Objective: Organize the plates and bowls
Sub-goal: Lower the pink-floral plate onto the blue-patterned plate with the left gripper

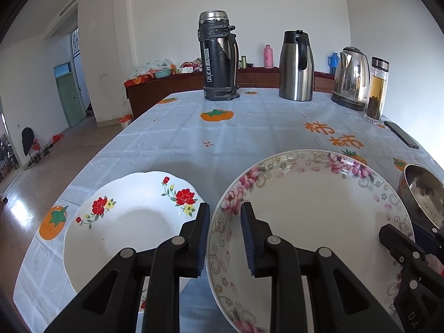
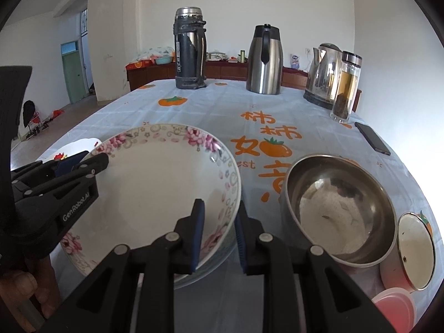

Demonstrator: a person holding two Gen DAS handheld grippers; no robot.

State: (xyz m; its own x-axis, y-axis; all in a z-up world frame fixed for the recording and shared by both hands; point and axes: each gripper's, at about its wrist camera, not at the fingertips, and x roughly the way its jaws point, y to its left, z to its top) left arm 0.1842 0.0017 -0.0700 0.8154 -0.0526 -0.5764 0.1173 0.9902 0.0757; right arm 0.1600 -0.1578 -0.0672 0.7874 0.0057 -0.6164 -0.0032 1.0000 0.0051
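A pink-flowered plate (image 1: 310, 216) (image 2: 155, 191) is lifted and tilted between both grippers. My left gripper (image 1: 224, 238) straddles its left rim, jaws a little apart, one finger outside and one inside. My right gripper (image 2: 219, 236) straddles its right rim the same way, above another plate (image 2: 211, 266) lying underneath. A white plate with red flowers (image 1: 133, 222) lies on the table to the left. A steel bowl (image 2: 338, 208) and a small white enamel bowl (image 2: 413, 249) sit to the right. Firm contact on the rims is unclear.
At the table's (image 1: 222, 144) far side stand a black thermos (image 1: 219, 58), a steel carafe (image 1: 297, 66), an electric kettle (image 1: 351, 77) and a glass tea bottle (image 1: 377, 88). A phone (image 2: 371, 138) lies at the right. A pink lid (image 2: 394, 308) is at the near right.
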